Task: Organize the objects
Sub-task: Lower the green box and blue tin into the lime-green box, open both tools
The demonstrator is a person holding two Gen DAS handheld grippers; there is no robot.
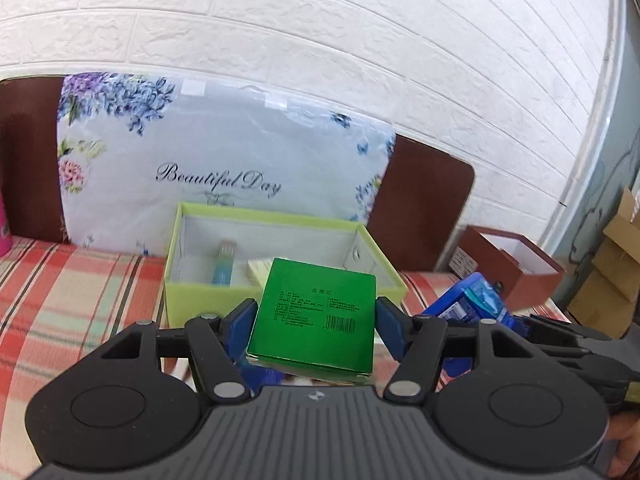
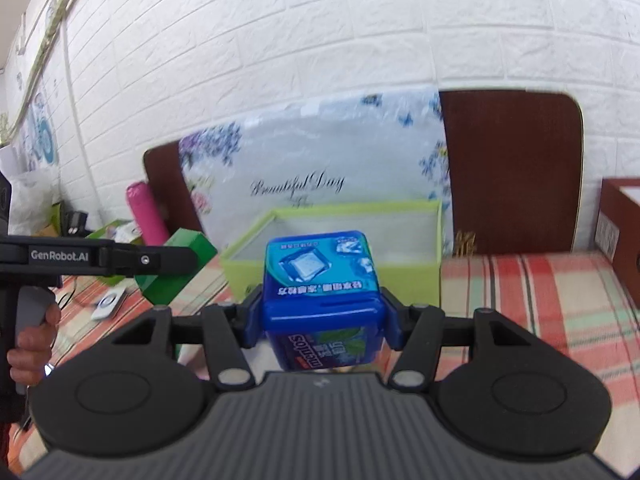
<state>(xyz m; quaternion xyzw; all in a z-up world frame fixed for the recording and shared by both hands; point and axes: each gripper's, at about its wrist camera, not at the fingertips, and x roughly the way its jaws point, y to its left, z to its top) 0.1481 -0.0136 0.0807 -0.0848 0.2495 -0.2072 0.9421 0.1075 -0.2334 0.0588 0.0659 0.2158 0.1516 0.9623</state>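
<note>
My left gripper (image 1: 316, 312) is shut on a green carton (image 1: 316, 316) and holds it above the plaid surface, just in front of the open lime-green box (image 1: 192, 292). The box holds a blue tube (image 1: 224, 266) and a pale packet (image 1: 260, 270). My right gripper (image 2: 322, 312) is shut on a blue Mentos box (image 2: 320, 280) and holds it in front of the same lime-green box (image 2: 340, 268). The Mentos box also shows in the left wrist view (image 1: 472, 300), and the green carton in the right wrist view (image 2: 176, 268).
A floral "Beautiful Day" package (image 1: 224, 152) leans on a brown headboard (image 1: 424, 200) behind the box. A red-brown open box (image 1: 516, 272) stands at the right. A pink bottle (image 2: 146, 216) and small items (image 2: 108, 304) lie to the left on the plaid cloth (image 2: 540, 292).
</note>
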